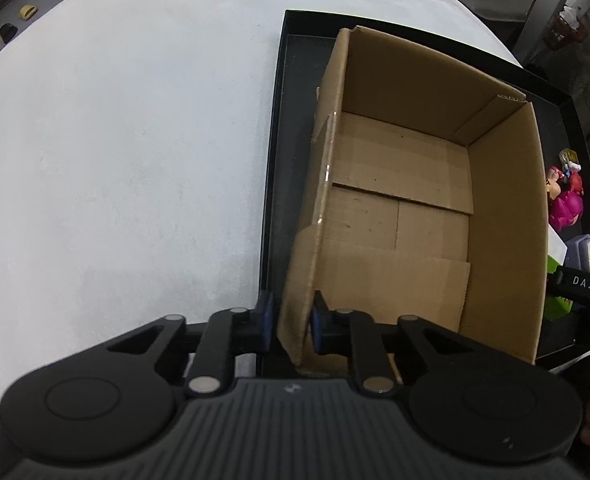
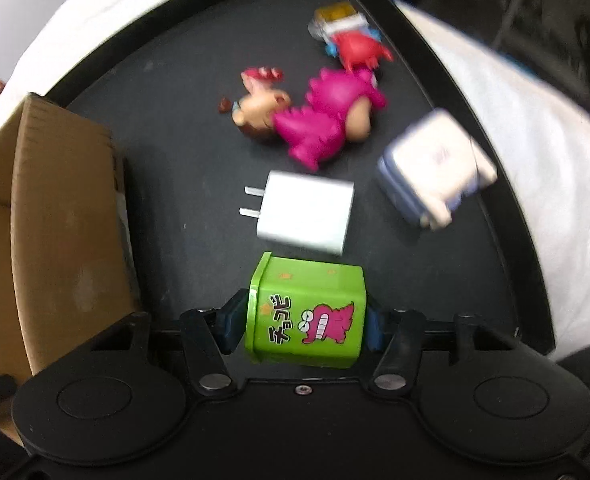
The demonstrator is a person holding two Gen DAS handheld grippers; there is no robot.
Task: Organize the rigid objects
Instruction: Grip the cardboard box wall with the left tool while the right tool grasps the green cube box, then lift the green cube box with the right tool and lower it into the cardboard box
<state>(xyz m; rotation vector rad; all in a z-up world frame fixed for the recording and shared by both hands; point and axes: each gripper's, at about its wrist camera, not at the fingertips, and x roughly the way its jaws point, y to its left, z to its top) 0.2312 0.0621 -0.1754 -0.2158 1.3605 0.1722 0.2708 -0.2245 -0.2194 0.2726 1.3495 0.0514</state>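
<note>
An open, empty cardboard box (image 1: 415, 184) stands in a black tray (image 1: 287, 120) on a white table. My left gripper (image 1: 291, 314) points down at the box's near left corner. It is shut on the box's left wall, one blue pad outside and one inside. In the right wrist view my right gripper (image 2: 305, 326) is shut on a small green box (image 2: 307, 312) printed with a pink cartoon dinosaur. The green box lies on the tray floor (image 2: 175, 152) with a pad on each side. The cardboard box (image 2: 55, 220) stands to the left of this gripper.
Beyond the green box lie a white plug charger (image 2: 307, 212), a pink dinosaur figure (image 2: 327, 124), a small doll (image 2: 259, 104), a red crab toy (image 2: 355, 48) and a white-and-blue block (image 2: 431, 168). The tray rim (image 2: 507, 220) runs along the right. White tabletop (image 1: 115, 140) spreads left of the tray.
</note>
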